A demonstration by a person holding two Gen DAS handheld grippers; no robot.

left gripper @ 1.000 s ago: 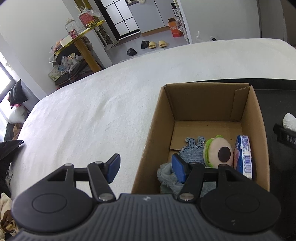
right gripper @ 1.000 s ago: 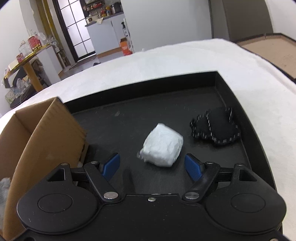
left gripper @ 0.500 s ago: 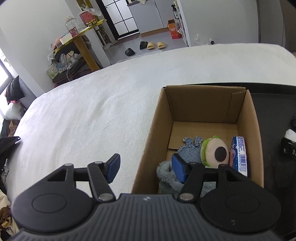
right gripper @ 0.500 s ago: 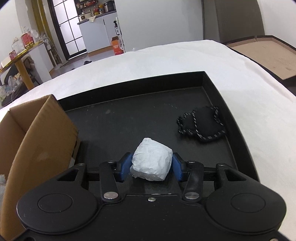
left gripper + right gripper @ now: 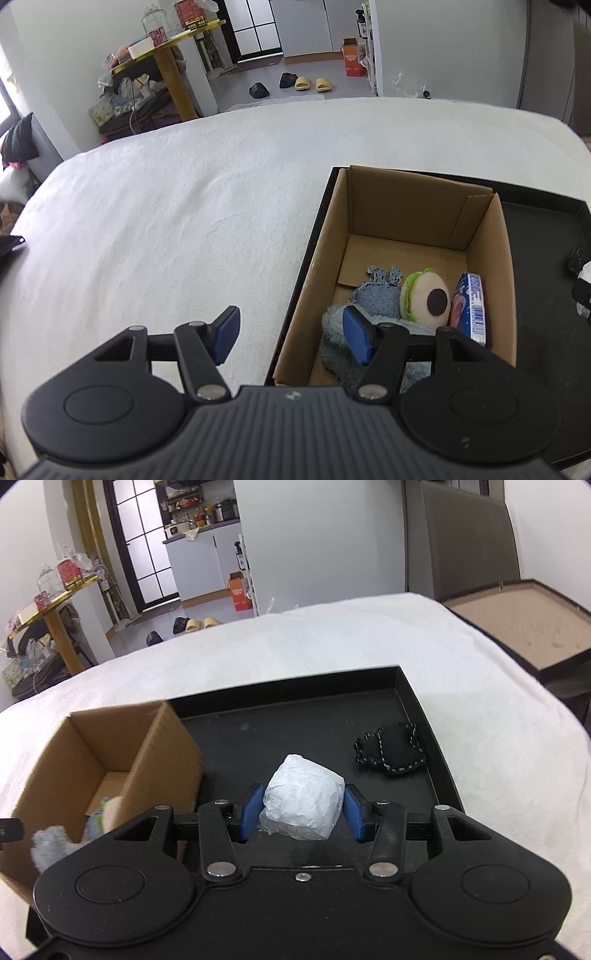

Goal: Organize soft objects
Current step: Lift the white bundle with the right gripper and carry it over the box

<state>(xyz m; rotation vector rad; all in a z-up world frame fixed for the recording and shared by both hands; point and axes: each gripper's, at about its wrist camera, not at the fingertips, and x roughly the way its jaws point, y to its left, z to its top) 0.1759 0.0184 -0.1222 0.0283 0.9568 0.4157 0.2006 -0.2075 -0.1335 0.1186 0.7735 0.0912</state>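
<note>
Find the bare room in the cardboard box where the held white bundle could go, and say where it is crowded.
Free: the box floor along the far wall, beyond the denim piece and round plush. Crowded: the near end, where those, a fluffy blue cloth and a blue packet bunch together.

There is one cardboard box (image 5: 413, 206) standing at the left edge of one black tray (image 5: 417, 701), and inside it lie four soft things: one denim piece (image 5: 376, 301), one round plush (image 5: 424, 299), one blue fluffy cloth (image 5: 334, 328) and one blue packet (image 5: 472, 306). On the tray floor there is one black pouch (image 5: 391, 751) near the right edge. One white wrapped bundle (image 5: 303, 797) makes six soft things in all.
</note>
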